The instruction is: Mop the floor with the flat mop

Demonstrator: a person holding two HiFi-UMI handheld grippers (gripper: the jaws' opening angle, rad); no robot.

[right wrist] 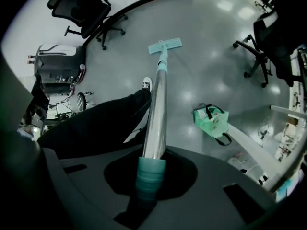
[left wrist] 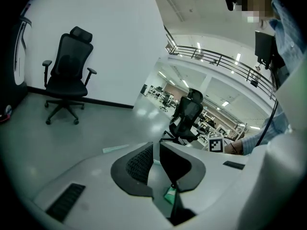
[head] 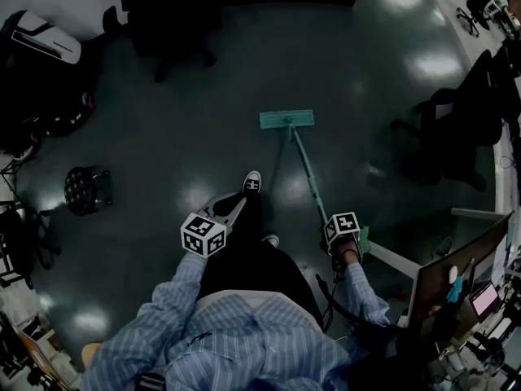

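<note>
The flat mop's teal head [head: 286, 119] lies flat on the dark glossy floor ahead of me. Its metal handle [head: 306, 168] slants back to my right gripper [head: 342, 228]. In the right gripper view the handle [right wrist: 157, 109] runs up from the jaws to the mop head [right wrist: 165, 46], and the right gripper [right wrist: 151, 171] is shut on the handle's teal grip [right wrist: 146, 176]. My left gripper [head: 236, 208] hangs over my leg, apart from the mop. In the left gripper view its dark pads [left wrist: 136, 164] stand almost together, with nothing held between them [left wrist: 156, 150].
My shoe [head: 252, 182] stands just behind the mop head. A green bag [right wrist: 211, 120] sits on the floor at right, near a desk with a monitor [head: 456, 275]. Black office chairs [head: 456, 129] [left wrist: 68, 75], a round stool [head: 84, 188] and a white machine [head: 45, 37] ring the floor.
</note>
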